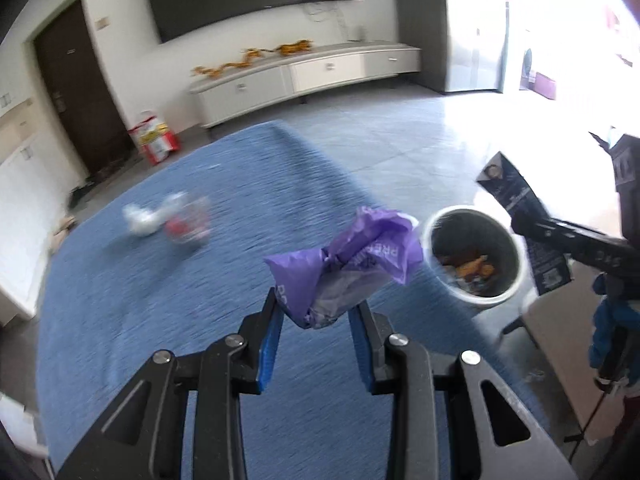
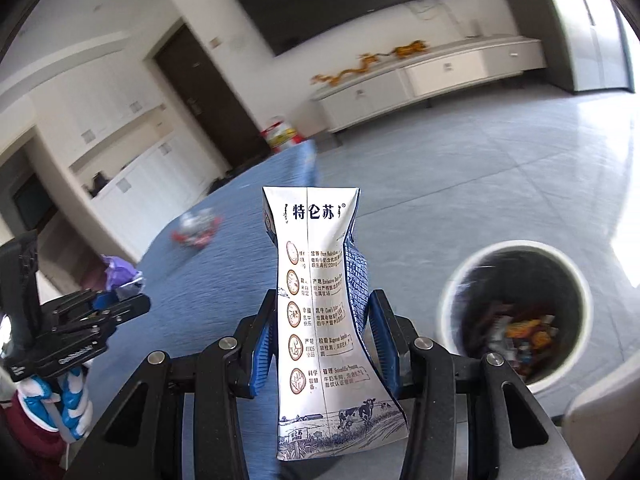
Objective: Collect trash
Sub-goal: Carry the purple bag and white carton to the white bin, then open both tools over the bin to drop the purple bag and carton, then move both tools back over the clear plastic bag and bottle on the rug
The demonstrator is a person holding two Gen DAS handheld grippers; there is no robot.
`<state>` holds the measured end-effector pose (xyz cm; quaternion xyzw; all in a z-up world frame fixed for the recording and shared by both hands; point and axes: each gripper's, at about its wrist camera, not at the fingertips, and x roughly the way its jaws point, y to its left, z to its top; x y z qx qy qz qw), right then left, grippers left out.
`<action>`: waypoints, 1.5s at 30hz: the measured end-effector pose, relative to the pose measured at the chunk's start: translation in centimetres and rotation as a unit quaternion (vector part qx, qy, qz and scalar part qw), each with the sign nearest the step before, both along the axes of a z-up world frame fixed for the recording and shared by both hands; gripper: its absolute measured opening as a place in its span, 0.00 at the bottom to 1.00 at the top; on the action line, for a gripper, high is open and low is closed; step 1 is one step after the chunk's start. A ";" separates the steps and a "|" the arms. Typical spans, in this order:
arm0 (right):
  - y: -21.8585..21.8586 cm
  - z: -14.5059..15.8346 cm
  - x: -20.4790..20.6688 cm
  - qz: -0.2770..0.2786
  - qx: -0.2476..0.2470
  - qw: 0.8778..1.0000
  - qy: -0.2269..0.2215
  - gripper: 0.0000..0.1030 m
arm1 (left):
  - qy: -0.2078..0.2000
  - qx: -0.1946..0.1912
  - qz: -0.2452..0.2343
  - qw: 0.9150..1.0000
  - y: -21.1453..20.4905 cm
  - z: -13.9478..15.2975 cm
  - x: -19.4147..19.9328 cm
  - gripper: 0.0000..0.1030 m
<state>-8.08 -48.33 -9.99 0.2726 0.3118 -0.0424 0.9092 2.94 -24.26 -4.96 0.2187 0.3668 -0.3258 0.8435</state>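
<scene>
My left gripper [image 1: 316, 306] is shut on a crumpled purple wrapper [image 1: 348, 268] and holds it above the blue rug [image 1: 160, 300], left of a white trash bin [image 1: 474, 256] with wrappers inside. My right gripper [image 2: 322, 308] is shut on a flattened white and blue milk carton [image 2: 320, 320], held upright. The bin [image 2: 516, 308] stands to its right on the floor. The right gripper and carton [image 1: 520, 216] also show in the left wrist view, above the bin. The left gripper with the purple wrapper [image 2: 120, 276] shows at the left of the right wrist view.
More trash, a blurred white and red bundle [image 1: 168, 220], lies further out on the rug. A long white TV cabinet [image 1: 304, 76] stands at the far wall under a TV. A red and yellow bag [image 1: 154, 138] sits by a dark door [image 1: 76, 92]. Grey tiled floor [image 1: 400, 136] lies beyond the rug.
</scene>
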 end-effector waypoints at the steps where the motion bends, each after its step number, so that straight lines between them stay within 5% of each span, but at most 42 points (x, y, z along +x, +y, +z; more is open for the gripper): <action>1: -0.8 -0.3 -0.3 -0.011 -0.001 1.000 0.003 0.43 | 0.003 -0.001 -0.010 1.000 -1.2 0.0 0.0 0.30; 11: -8.2 -3.3 -1.2 -0.096 -0.025 0.994 0.053 0.43 | 0.072 -0.003 -0.107 0.992 -14.8 -2.5 0.0 0.30; 18: -11.9 -6.5 0.8 -0.122 -0.042 0.987 0.100 0.43 | 0.147 -0.015 -0.130 0.980 -21.7 -5.4 1.3 0.32; 20: -12.5 -7.4 1.4 -0.127 -0.051 0.984 0.115 0.44 | 0.162 -0.022 -0.128 0.978 -22.8 -6.0 1.7 0.36; 22: -13.0 -8.1 1.8 -0.135 -0.062 0.981 0.128 0.44 | 0.172 -0.028 -0.123 0.977 -23.6 -6.4 2.1 0.50; 32: -12.1 -8.3 0.2 -0.161 -0.073 0.974 0.140 0.47 | 0.178 -0.037 -0.116 0.977 -23.1 -6.1 2.4 0.55; 40: -9.7 -4.1 -1.0 -0.169 -0.086 0.977 0.099 0.52 | 0.073 -0.007 -0.043 0.996 -17.4 -3.3 1.7 0.55; 45: -6.2 -0.3 -1.3 -0.146 -0.096 0.983 0.061 0.54 | 0.012 0.001 0.027 1.000 -10.0 -0.8 2.3 0.55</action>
